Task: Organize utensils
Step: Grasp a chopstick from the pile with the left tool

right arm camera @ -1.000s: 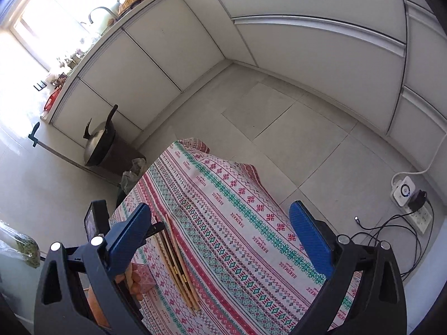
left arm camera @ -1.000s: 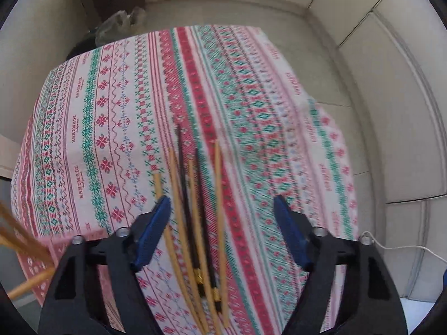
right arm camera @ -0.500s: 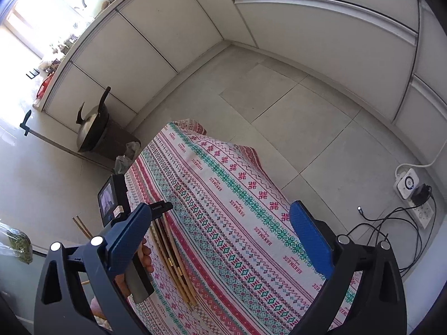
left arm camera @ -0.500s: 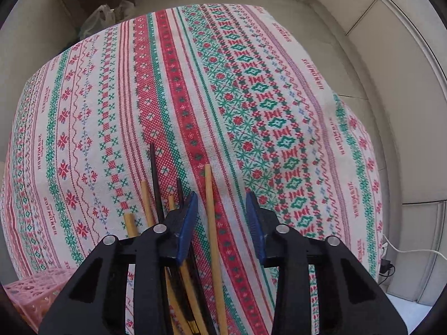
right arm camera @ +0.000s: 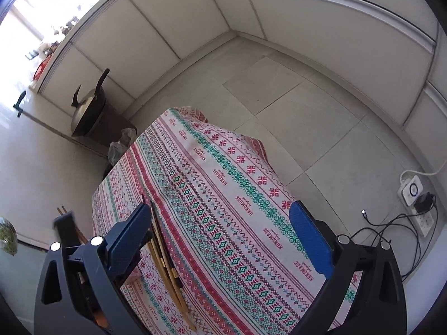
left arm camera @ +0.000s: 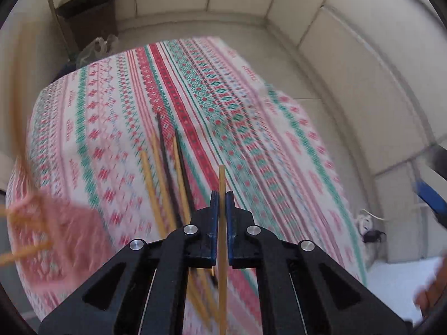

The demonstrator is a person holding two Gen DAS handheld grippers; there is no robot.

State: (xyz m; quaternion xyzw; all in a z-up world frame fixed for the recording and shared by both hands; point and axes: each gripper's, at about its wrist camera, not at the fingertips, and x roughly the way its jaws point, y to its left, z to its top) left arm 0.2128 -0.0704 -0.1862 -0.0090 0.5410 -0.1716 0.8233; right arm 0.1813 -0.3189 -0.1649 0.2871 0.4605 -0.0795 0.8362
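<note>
My left gripper [left arm camera: 222, 195] is shut on one light bamboo chopstick [left arm camera: 222, 178], which runs up between the blue pads and clear of the table. Several more chopsticks [left arm camera: 164, 167], bamboo and dark ones, lie in a loose bunch on the patterned tablecloth [left arm camera: 251, 106] just left of it. A blurred pink basket [left arm camera: 69, 237] at the lower left has bamboo sticks [left arm camera: 25, 251] poking out. My right gripper [right arm camera: 219, 209] hangs open above the cloth, right of the same bunch [right arm camera: 164, 254], with nothing between its pads. Its blue pad [left arm camera: 430, 195] shows at the right edge of the left wrist view.
A wok [right arm camera: 89, 111] sits on a dark stand beyond the table's far corner, with a plastic bag [right arm camera: 120, 145] beside it. A power strip [right arm camera: 413, 192] with cables lies on the tiled floor to the right. White cabinets line the walls. A hand [left arm camera: 430, 293] shows at the lower right.
My left gripper went from wide open over the bunch to shut on one bamboo chopstick and lifted it off the cloth. My right gripper sank closer to the table.
</note>
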